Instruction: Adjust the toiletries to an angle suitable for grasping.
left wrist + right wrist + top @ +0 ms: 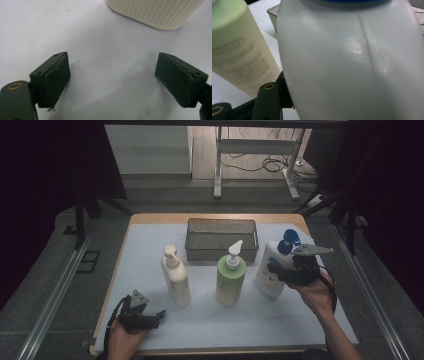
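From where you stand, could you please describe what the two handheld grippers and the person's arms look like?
Both grippers are black. The left gripper has blocky jaws with worn dark pads and a brass-ringed screw hole. Each carries a grey three-cornered plate and trails a black cable. The forearms are bare, with no sleeves visible.

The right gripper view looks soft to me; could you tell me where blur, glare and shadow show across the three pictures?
Right gripper view: the white bottle sits so near that its edges blur, with pale glare patches on it; the green bottle beside it has smeared print. Left gripper view: the jaws look sharp and cast soft shadows on the table. High view: the table is evenly lit, the surroundings dark.
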Demonstrator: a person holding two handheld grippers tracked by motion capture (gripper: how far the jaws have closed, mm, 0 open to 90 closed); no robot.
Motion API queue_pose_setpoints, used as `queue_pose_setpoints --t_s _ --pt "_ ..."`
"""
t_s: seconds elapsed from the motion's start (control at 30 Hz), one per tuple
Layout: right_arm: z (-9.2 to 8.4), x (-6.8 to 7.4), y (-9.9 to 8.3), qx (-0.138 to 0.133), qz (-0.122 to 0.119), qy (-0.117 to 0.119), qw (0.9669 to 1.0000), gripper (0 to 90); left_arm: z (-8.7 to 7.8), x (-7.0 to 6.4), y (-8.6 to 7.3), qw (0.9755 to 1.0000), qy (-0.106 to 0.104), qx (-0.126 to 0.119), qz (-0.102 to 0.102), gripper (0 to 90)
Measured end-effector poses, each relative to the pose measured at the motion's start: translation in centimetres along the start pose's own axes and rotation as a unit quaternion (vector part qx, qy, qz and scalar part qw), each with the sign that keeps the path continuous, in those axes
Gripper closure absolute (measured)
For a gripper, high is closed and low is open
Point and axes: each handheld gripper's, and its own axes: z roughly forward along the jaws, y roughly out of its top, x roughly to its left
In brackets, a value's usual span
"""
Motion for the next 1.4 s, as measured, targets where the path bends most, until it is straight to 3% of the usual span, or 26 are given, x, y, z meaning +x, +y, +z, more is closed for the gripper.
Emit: queue_pose_setpoints --t_s 0.5,1.4 --pt "-0.4 0.5 3.2 -0.012 -0.004 -0.001 0.9999 40.3 0.0 0.0 0.0 1.0000 0.000 0.000 0.000 12.7" --pt "1.1 0.9 9.3 -0.032 0.004 -0.002 0.9995 40.5 0.0 0.0 0.0 1.0000 0.000 0.000 0.000 12.7"
